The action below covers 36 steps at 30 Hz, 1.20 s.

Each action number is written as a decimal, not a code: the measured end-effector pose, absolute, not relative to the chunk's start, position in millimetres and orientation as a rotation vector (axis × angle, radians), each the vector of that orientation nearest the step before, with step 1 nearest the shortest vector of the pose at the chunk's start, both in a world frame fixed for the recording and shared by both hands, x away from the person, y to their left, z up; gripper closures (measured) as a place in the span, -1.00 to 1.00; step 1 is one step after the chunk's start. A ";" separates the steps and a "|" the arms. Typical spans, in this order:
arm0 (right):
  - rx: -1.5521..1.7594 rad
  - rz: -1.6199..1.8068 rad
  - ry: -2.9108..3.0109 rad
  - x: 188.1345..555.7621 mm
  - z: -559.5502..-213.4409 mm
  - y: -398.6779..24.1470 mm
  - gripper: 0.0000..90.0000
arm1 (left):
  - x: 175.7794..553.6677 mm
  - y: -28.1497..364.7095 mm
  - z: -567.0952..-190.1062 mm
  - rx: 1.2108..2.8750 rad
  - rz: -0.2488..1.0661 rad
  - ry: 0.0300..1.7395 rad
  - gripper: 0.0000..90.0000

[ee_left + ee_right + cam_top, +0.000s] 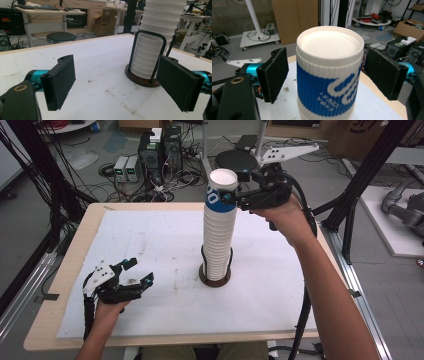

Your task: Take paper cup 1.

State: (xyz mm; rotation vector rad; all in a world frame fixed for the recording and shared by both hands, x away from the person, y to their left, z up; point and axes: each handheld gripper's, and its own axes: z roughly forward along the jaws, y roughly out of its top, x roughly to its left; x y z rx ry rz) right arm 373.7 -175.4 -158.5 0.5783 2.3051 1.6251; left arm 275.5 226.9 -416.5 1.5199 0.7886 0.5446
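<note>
A tall stack of white ribbed paper cups stands upside down in a holder with a brown round base and black wire loops, near the table's middle. The top cup carries a blue band with white lettering. My right gripper is open at that top cup; its black pads stand on either side with a gap to the cup wall. My left gripper rests open and holds nothing at the front left of the table. In its view the stack and holder base lie ahead to the right.
A white foam mat with a few dirt marks covers the wooden table. Beyond the far edge stand a black stool, computer boxes and cables on the floor. Black frame posts rise at the right.
</note>
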 end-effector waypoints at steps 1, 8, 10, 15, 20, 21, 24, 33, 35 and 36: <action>0.578 1.621 2.308 374.7 -158.8 -172.7 -0.56 | 275.4 227.2 -416.5 1.519 0.543 0.790 -0.65; 0.587 1.608 2.298 377.5 -159.0 -170.8 -0.47 | 275.6 227.6 -416.6 1.523 0.538 0.791 -0.65; 0.578 1.622 2.294 377.6 -158.0 -172.2 -0.38 | 275.8 227.3 -416.7 1.524 0.537 0.792 -0.65; 0.558 1.617 2.296 377.5 -156.3 -173.2 -0.35 | 276.1 226.6 -417.1 1.522 0.534 0.794 -0.65; 0.568 1.615 2.297 377.7 -151.5 -173.1 -0.33 | 276.1 226.4 -417.1 1.522 0.532 0.792 -0.65; 0.568 1.615 2.297 377.7 -151.5 -173.1 -0.33 | 276.0 226.6 -416.9 1.523 0.530 0.791 -0.65; 0.564 1.653 2.249 375.4 -140.8 -175.2 -0.33 | 275.7 226.7 -416.5 1.523 0.529 0.790 -0.65; 0.572 1.744 2.139 366.7 -115.9 -189.8 -0.33 | 275.6 226.2 -416.3 1.523 0.524 0.787 -0.65; 0.567 1.772 2.109 363.8 -111.1 -195.0 -0.33 | 275.6 226.2 -416.2 1.524 0.524 0.784 -0.65; 0.567 1.772 2.109 363.8 -111.1 -195.0 -0.33 | 275.7 226.0 -416.2 1.522 0.523 0.784 -0.65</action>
